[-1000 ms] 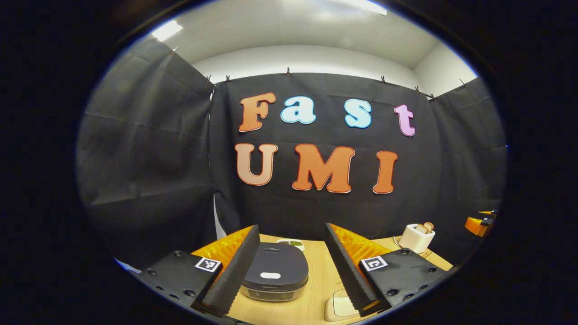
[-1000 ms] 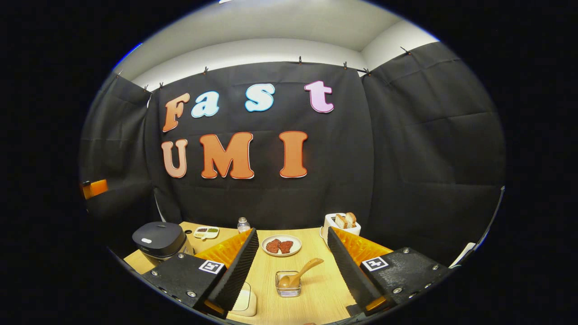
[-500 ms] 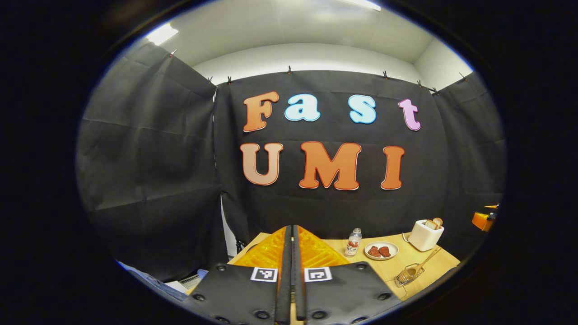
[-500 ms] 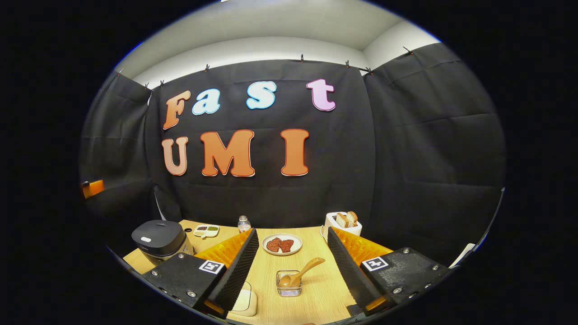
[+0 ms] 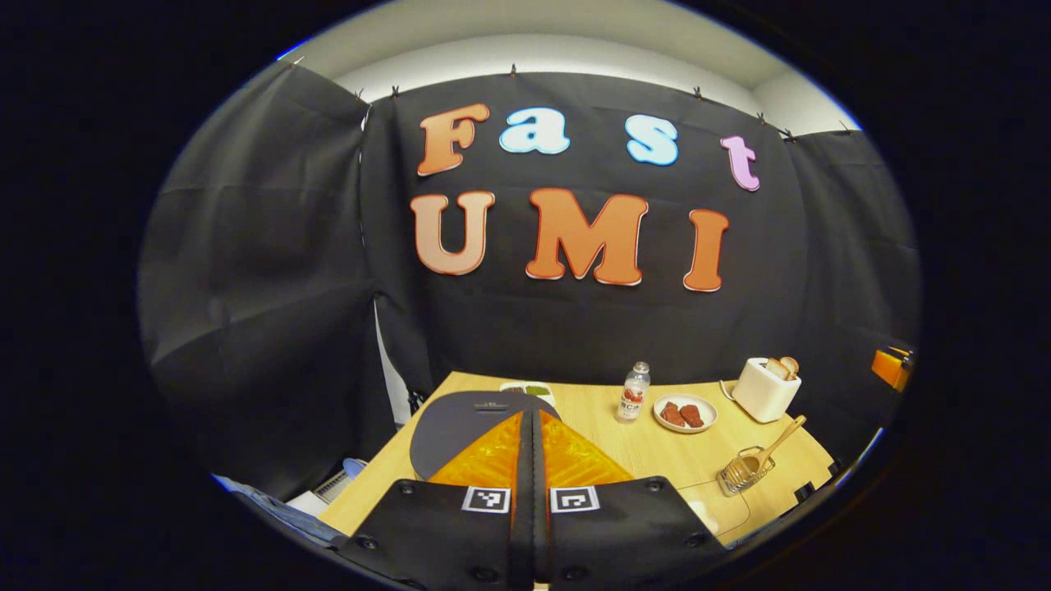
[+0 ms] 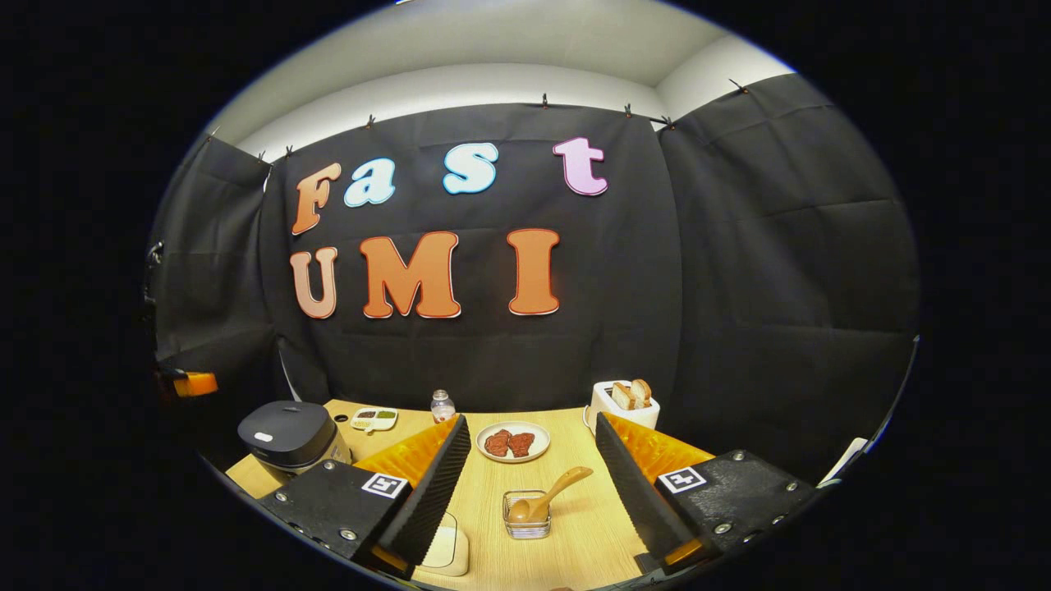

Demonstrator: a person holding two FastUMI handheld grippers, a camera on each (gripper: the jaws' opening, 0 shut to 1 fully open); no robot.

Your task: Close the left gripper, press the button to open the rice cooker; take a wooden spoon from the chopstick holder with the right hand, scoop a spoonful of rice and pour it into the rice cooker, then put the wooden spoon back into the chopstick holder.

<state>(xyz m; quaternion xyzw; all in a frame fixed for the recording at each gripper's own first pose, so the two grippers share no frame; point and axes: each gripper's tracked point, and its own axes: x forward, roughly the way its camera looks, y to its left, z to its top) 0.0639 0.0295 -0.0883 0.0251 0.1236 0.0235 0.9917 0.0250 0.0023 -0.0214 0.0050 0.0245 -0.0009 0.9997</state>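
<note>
**Over the cooker lid, left fingers now together**

Above the rice cooker (image 5: 460, 419), the left gripper (image 5: 532, 460) has its fingers pressed together, where a second ago they stood apart around it; the view has since tipped down toward the lid, which is shut. I judge the button press comes next. The right gripper (image 6: 532, 468) waits with fingers apart, the wooden spoon (image 6: 548, 492) leaning in the chopstick holder (image 6: 525, 517) between them on the counter (image 6: 575, 542). The bottle (image 5: 632, 392), plate (image 5: 686, 413) and toaster (image 5: 765, 388) stand well clear.

Left tool (image 5: 532, 419) w/ fingers pressed together, angled downward; right tool (image 6: 532, 443) spread wide, apparently level, gripping nothing.
</note>
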